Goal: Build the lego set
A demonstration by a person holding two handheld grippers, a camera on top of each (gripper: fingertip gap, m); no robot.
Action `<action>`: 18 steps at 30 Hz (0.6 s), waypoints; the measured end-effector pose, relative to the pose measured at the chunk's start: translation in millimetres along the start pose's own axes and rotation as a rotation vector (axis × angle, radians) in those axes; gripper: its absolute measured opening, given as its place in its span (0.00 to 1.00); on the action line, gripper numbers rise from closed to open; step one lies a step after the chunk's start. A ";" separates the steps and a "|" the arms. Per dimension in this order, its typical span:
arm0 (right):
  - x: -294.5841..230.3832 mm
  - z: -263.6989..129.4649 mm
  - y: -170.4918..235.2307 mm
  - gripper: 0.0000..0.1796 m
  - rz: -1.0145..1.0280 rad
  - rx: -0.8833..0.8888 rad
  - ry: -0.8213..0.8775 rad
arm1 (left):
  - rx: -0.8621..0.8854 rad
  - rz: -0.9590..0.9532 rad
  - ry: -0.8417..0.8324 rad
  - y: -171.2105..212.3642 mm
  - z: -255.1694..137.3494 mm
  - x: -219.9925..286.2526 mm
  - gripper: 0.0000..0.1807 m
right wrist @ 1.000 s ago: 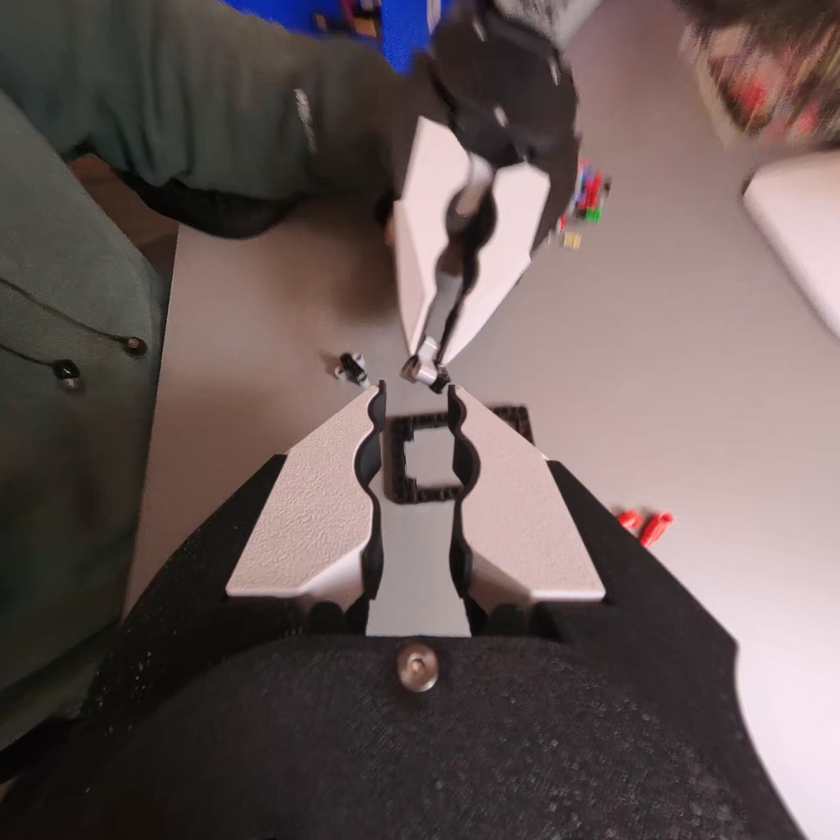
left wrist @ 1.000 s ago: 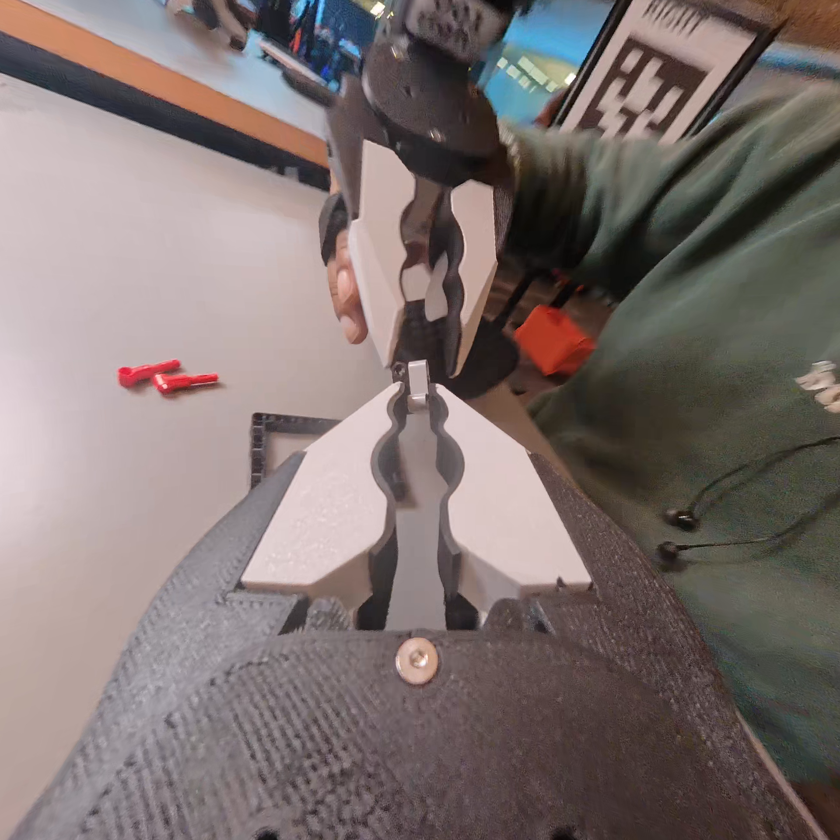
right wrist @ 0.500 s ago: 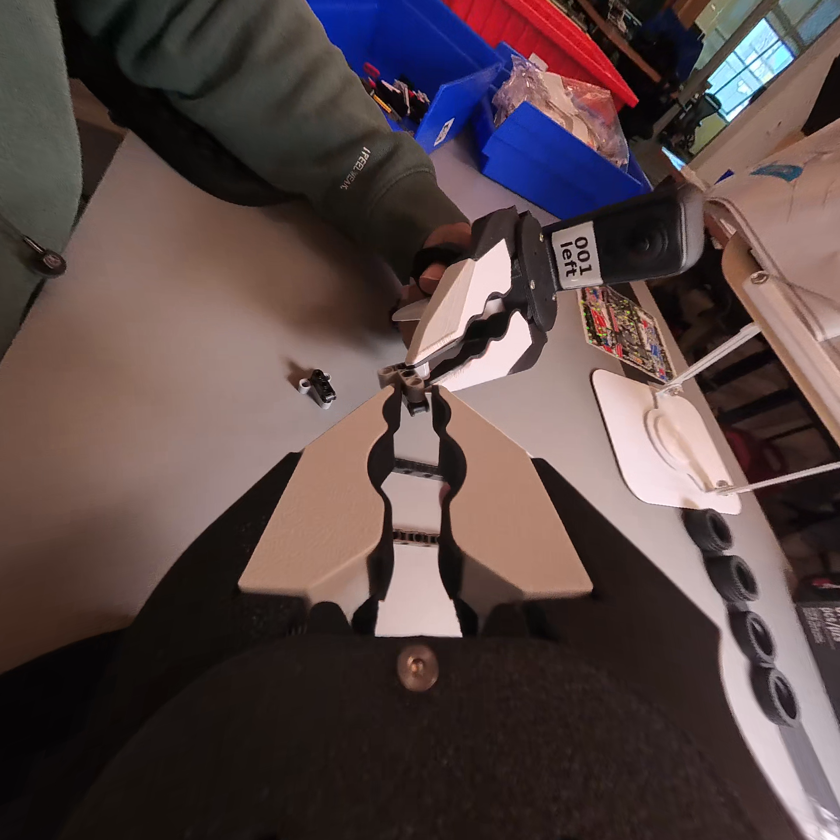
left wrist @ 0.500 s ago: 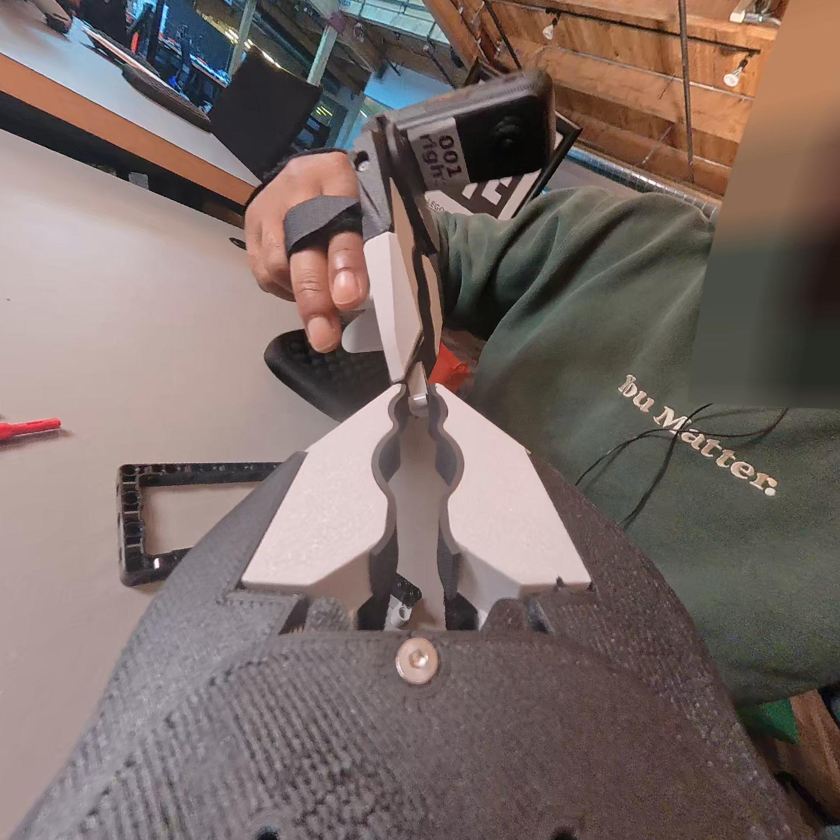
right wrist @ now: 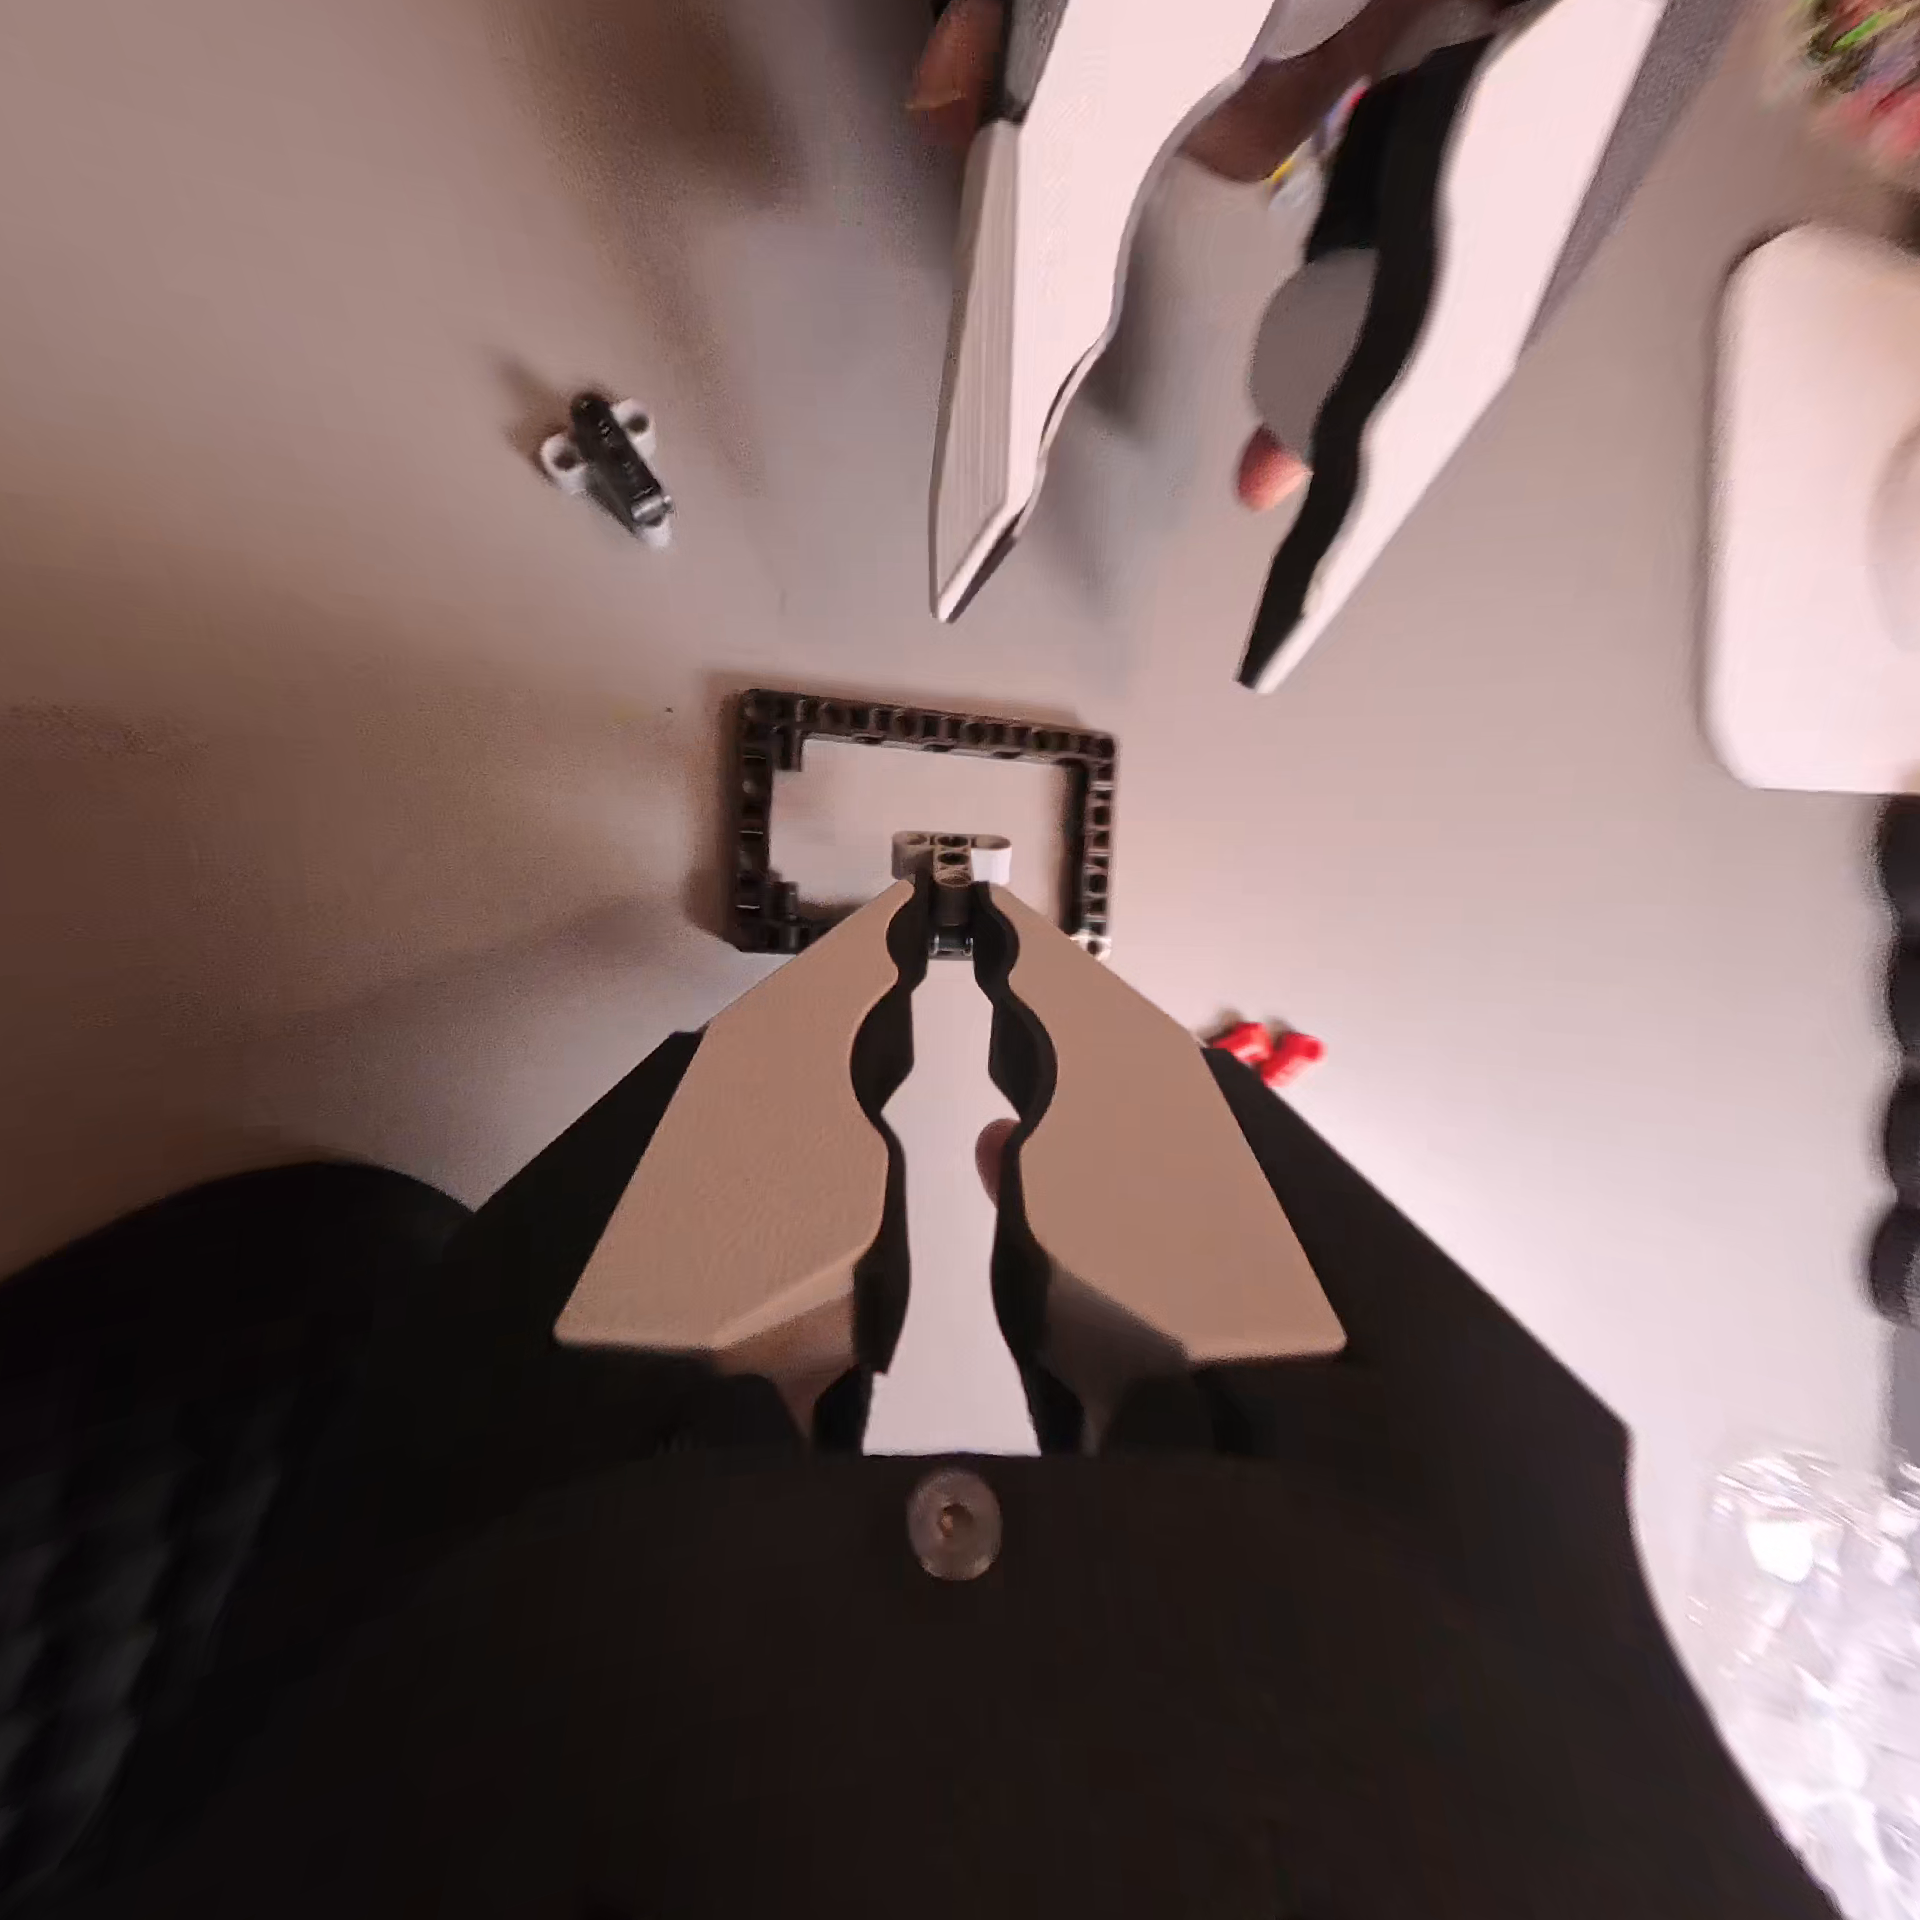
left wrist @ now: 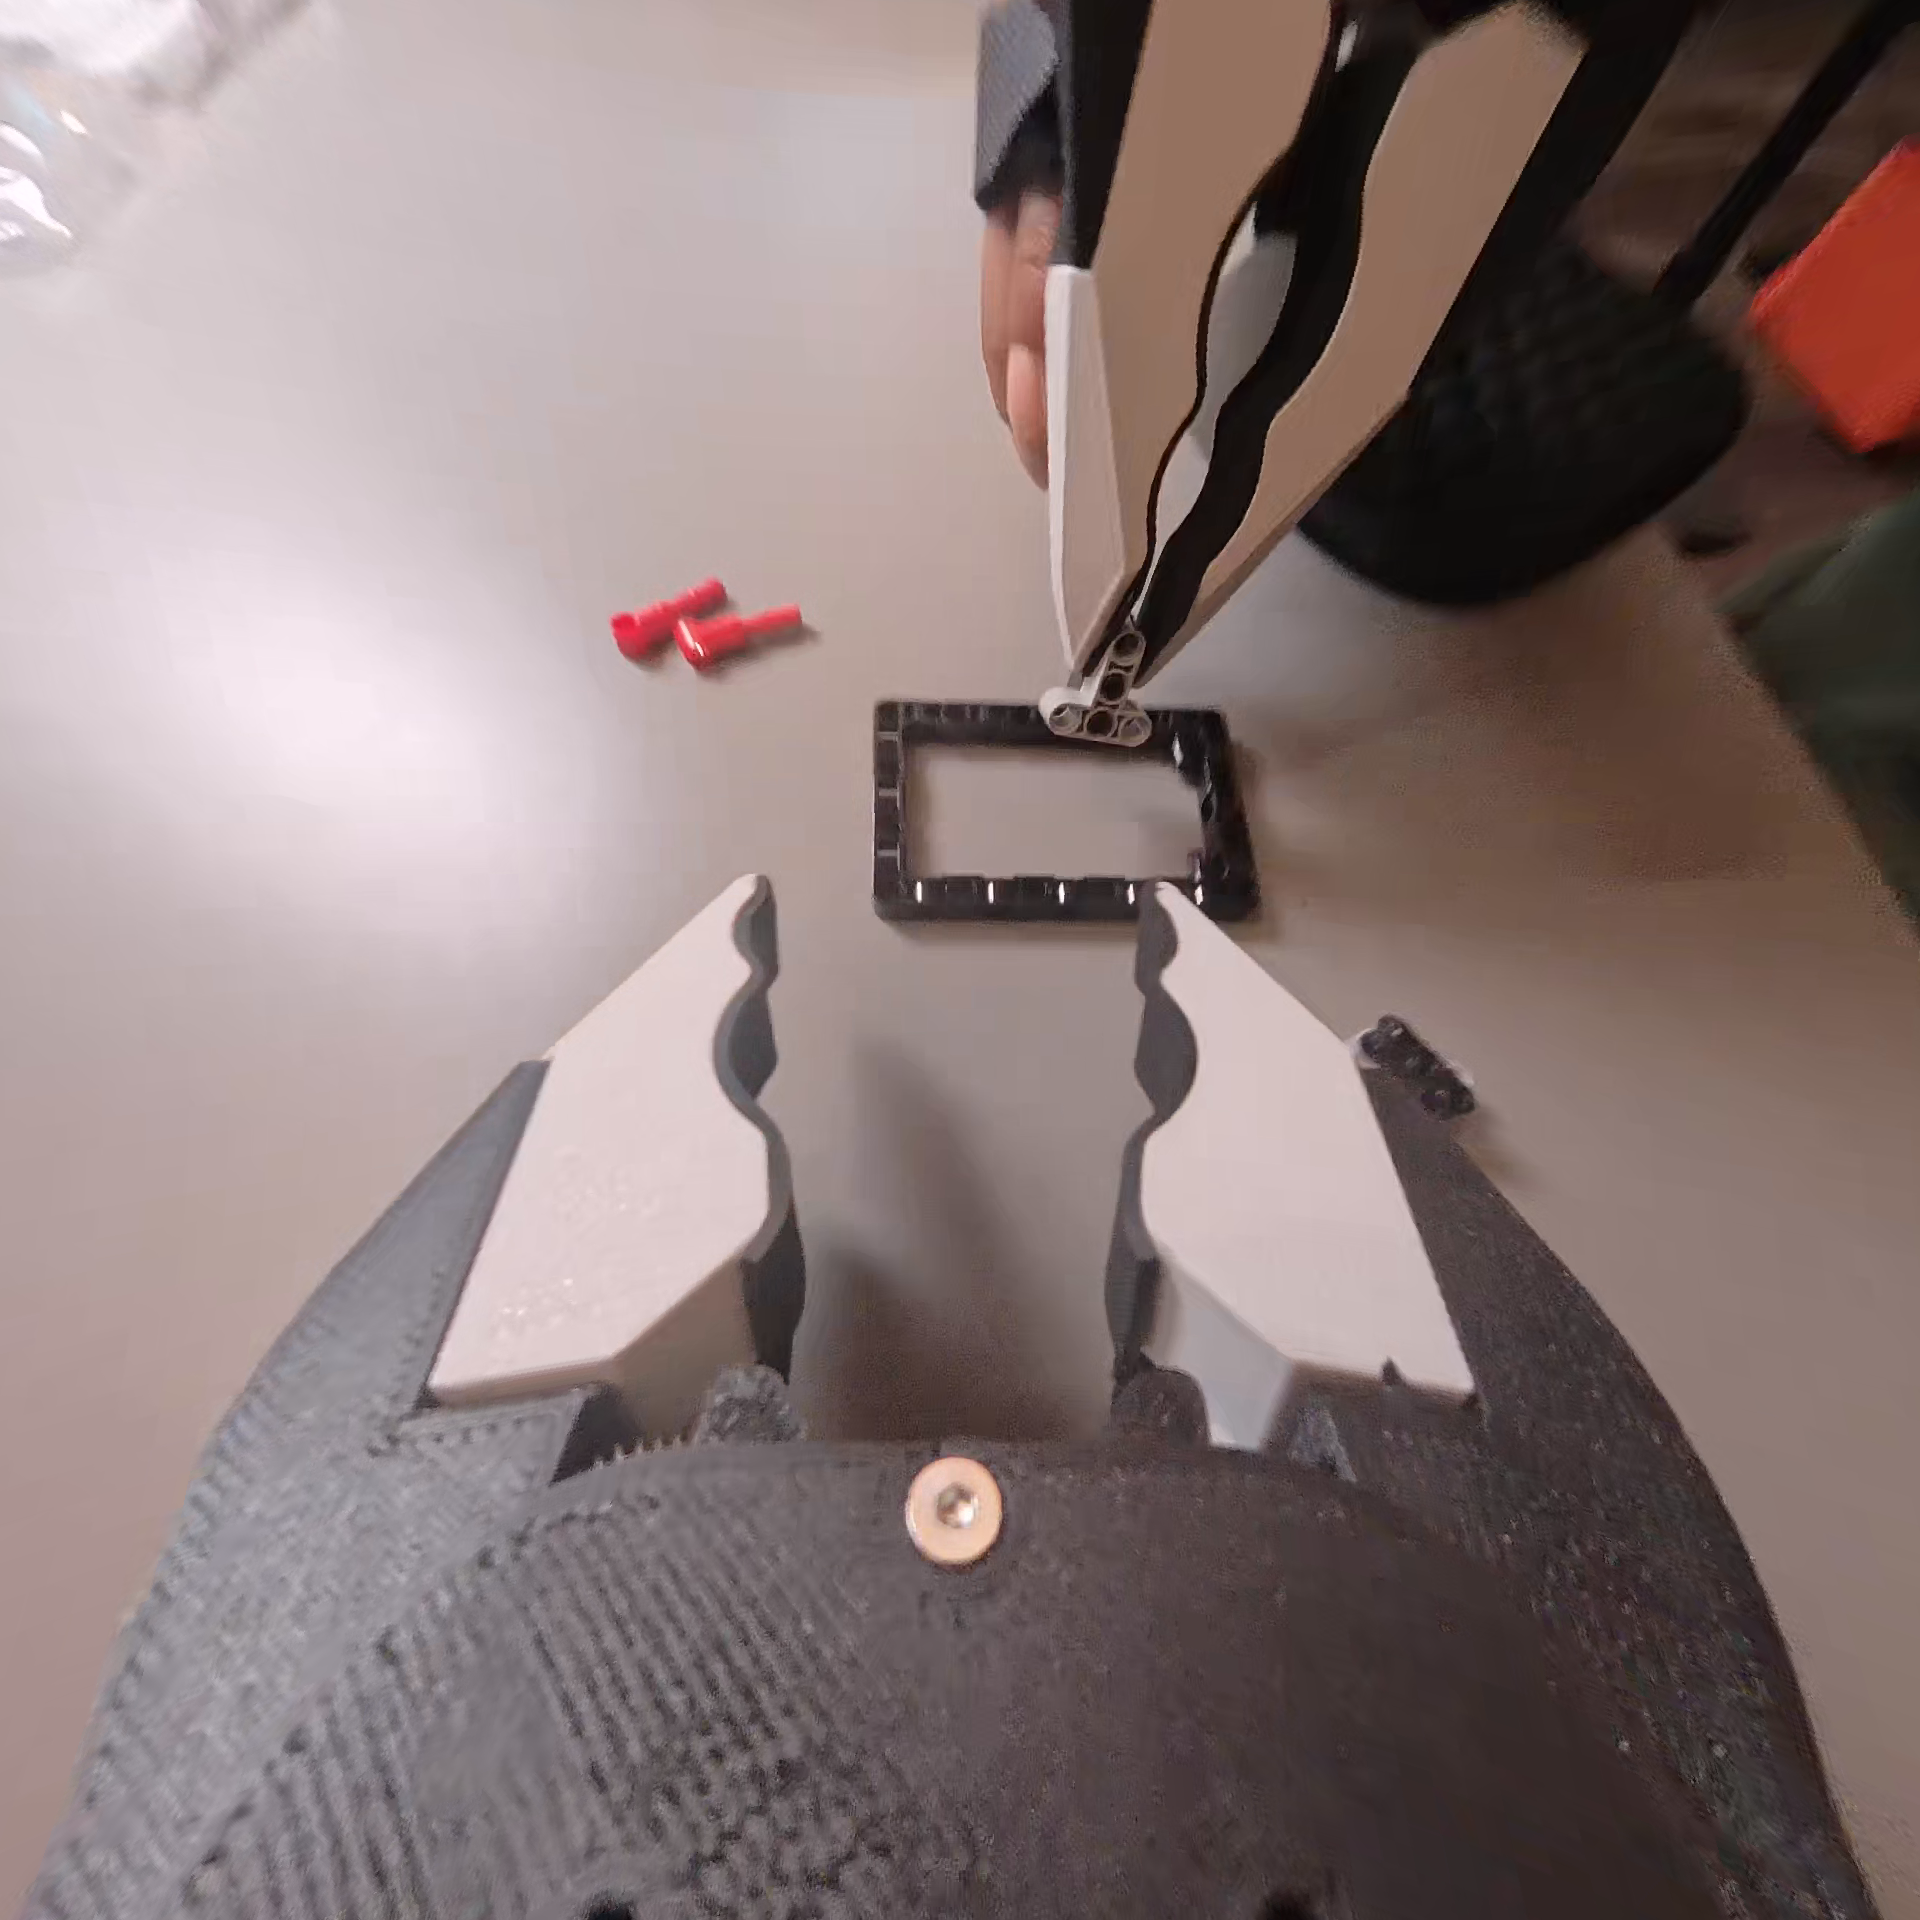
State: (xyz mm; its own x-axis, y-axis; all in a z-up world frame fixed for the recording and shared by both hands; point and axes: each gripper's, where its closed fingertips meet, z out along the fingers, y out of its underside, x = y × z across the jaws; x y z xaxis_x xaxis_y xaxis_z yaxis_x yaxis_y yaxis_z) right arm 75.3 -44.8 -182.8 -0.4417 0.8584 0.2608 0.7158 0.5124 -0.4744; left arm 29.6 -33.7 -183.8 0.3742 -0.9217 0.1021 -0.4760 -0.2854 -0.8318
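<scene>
A black rectangular lego frame [left wrist: 896, 810] lies flat on the grey table; it also shows in the right wrist view [right wrist: 925, 722]. My right gripper [right wrist: 945, 896] is shut on a small grey T-shaped beam [right wrist: 951, 854] and holds it low over the frame's bar on its own side. In the left wrist view the right gripper [left wrist: 1117, 649] comes down from above with the beam [left wrist: 1096, 715] at the frame's far bar. My left gripper [left wrist: 958, 902] is open and empty, just short of the frame's near bar. It hangs open above the frame in the right wrist view [right wrist: 1101, 644].
Two red pins [left wrist: 707, 629] lie left of the frame. A small black-and-white part [left wrist: 1418, 1065] lies by my left gripper's right finger; it also shows in the right wrist view [right wrist: 613, 462]. A white object [right wrist: 1818, 520], black tyres [right wrist: 1901, 1039] and clear plastic [right wrist: 1818, 1610] line that view's right side. About 6 centimeters separates my left fingertips from my right.
Both grippers held the grey beam together in the air. The left gripper has let go and opened wide. The right gripper has carried the beam down to the black frame.
</scene>
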 end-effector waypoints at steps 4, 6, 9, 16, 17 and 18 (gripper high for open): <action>-8.4 18.8 3.2 0.03 0.015 -0.153 -0.145 | -0.128 0.095 0.011 23.2 22.6 8.5 0.46; -13.5 21.3 0.6 0.03 0.015 -0.194 -0.201 | -0.142 0.144 -0.025 22.9 27.1 9.1 0.48; -17.8 21.8 -3.8 0.03 0.010 -0.218 -0.238 | -0.141 0.179 -0.075 19.7 27.2 7.7 0.49; -23.7 22.0 2.2 0.03 0.007 -0.289 -0.240 | -0.123 0.133 -0.082 20.4 28.6 7.8 0.50; -24.3 22.1 2.2 0.03 0.010 -0.291 -0.235 | -0.122 0.128 -0.091 20.4 28.4 7.4 0.50; -25.0 22.5 1.2 0.03 0.011 -0.288 -0.229 | -0.121 0.123 -0.105 20.4 28.2 6.6 0.51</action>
State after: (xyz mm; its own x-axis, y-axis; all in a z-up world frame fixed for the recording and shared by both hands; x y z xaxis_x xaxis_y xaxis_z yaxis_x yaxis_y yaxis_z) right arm 75.0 -66.2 -208.7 -0.5195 0.8532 0.0461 0.8298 0.5167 -0.2109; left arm 44.8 -38.2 -215.4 0.3851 -0.9210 -0.0584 -0.6127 -0.2079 -0.7625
